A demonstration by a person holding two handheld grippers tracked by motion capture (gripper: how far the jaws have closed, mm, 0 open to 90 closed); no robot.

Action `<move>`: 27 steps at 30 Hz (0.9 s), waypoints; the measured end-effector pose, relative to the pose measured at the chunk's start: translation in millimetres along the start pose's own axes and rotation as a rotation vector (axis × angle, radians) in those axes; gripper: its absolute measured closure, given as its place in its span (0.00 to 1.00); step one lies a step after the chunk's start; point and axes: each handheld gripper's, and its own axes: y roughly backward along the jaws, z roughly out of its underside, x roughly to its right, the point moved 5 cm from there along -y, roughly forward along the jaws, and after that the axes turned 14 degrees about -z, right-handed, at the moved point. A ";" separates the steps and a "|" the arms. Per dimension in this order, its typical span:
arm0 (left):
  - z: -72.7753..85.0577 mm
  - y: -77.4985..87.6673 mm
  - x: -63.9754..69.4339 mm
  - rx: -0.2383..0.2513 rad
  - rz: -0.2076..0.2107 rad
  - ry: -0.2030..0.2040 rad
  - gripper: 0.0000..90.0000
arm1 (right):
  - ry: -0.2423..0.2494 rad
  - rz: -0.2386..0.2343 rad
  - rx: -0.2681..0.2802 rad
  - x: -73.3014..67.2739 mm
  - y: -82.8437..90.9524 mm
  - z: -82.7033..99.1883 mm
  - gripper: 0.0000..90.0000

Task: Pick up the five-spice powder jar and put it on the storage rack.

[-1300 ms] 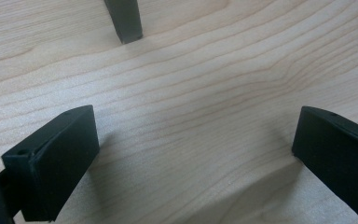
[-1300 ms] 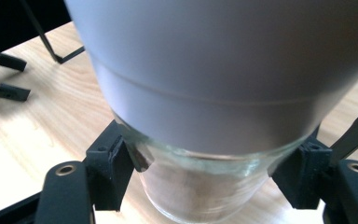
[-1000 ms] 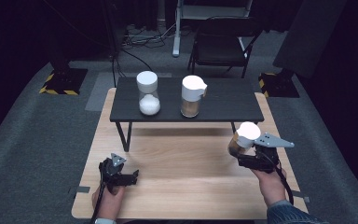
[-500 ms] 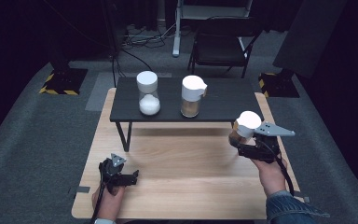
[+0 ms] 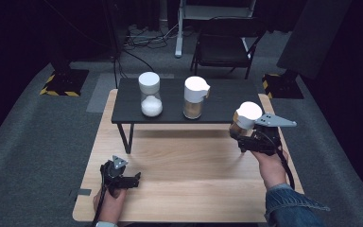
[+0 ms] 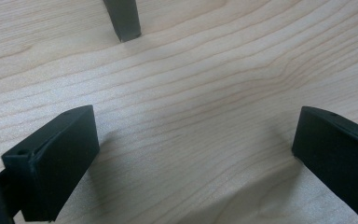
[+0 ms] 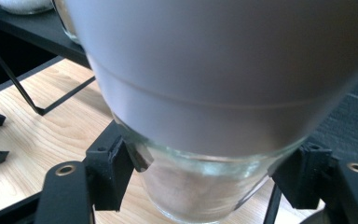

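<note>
My right gripper [image 5: 240,133] is shut on a glass jar [image 5: 245,117] with a white lid and holds it in the air by the right end of the low black shelf [image 5: 227,101]. In the right gripper view the jar [image 7: 205,93] looms close, and the jaws of the right gripper [image 7: 209,179] press on its glass body just below the lid. My left gripper [image 5: 133,178] rests low over the wooden table [image 5: 194,175] at the front left. The left gripper [image 6: 191,154] is open, with bare wood between its jaws.
On the shelf stand a jar of white powder [image 5: 150,94] and a jar of brown stuff with a spouted white lid [image 5: 194,97]. One shelf leg [image 6: 123,18] stands ahead of the left gripper. A dark chair [image 5: 227,42] stands on the floor behind.
My right gripper has risen with the jar and moved farther from the person, toward the shelf's right end. The left gripper has stayed in place.
</note>
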 end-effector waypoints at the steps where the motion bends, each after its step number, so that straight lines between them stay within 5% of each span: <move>1: 0.0 0.0 0.0 0.000 0.000 0.000 0.00 | 0.001 0.001 -0.002 -0.2 -0.1 -2.1 0.34; 27: -2.3 -2.3 -0.2 -0.002 -0.003 0.007 0.00 | 0.012 0.042 0.023 0.9 -14.4 -43.5 0.34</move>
